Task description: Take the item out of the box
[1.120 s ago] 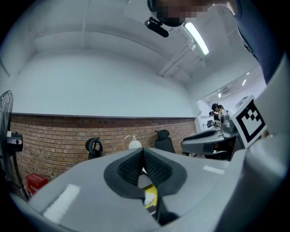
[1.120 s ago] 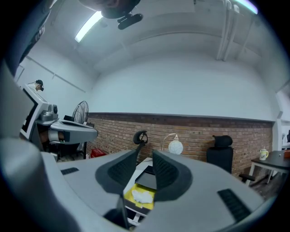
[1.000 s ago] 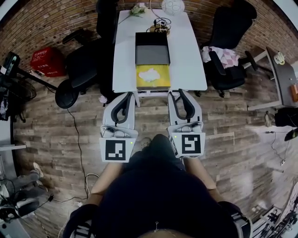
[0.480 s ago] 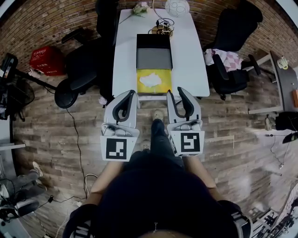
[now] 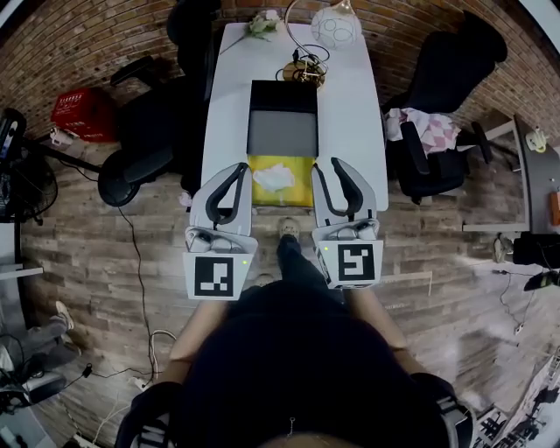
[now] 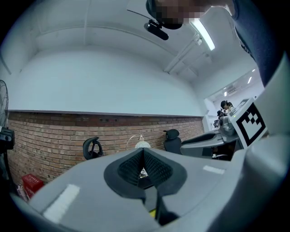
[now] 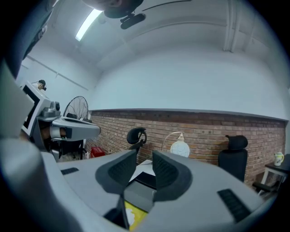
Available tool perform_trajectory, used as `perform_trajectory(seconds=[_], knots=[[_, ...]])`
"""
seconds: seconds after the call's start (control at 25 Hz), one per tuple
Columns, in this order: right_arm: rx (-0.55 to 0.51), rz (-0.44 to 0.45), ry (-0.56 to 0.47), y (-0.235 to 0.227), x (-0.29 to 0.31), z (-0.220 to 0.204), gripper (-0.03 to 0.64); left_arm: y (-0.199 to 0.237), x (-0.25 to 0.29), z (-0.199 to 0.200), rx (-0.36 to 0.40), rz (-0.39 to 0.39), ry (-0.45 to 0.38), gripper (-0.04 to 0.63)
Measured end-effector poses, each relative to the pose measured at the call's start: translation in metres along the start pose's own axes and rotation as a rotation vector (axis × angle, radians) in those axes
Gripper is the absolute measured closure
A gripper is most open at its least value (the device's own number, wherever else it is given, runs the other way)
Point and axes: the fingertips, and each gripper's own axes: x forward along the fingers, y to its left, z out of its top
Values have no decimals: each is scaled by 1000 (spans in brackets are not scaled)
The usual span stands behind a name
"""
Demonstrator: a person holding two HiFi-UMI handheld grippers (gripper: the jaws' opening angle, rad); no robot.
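An open box (image 5: 282,133) lies lengthwise on the white table (image 5: 354,105). Its far part is black, its middle grey, and its near part is a yellow panel (image 5: 297,188) with a white crumpled item (image 5: 273,178) on it. My left gripper (image 5: 242,169) hovers at the table's near edge, left of the yellow end, jaws shut on nothing. My right gripper (image 5: 326,166) hovers to the right of that end, jaws apart and empty. In the right gripper view the box (image 7: 141,195) shows below the right gripper (image 7: 144,156). The left gripper (image 6: 143,152) hides most of the box in its own view.
A globe lamp (image 5: 336,26), flowers (image 5: 262,22) and a cable bundle (image 5: 304,68) sit at the table's far end. Black office chairs (image 5: 144,144) stand on both sides; the right one (image 5: 437,131) carries cloth. A red basket (image 5: 77,109) rests on the wooden floor.
The person has stepped toward the table; both grippers have moved forward from over the floor to the table's near edge, flanking the box's yellow end. The jaws have not changed.
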Motion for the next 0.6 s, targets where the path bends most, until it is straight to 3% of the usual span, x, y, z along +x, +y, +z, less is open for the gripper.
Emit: perform_trajectory(seconds=[0.6], knots=[[3,184,-4,-54,96,-19,514,31,90,-2,58,161,41,587]])
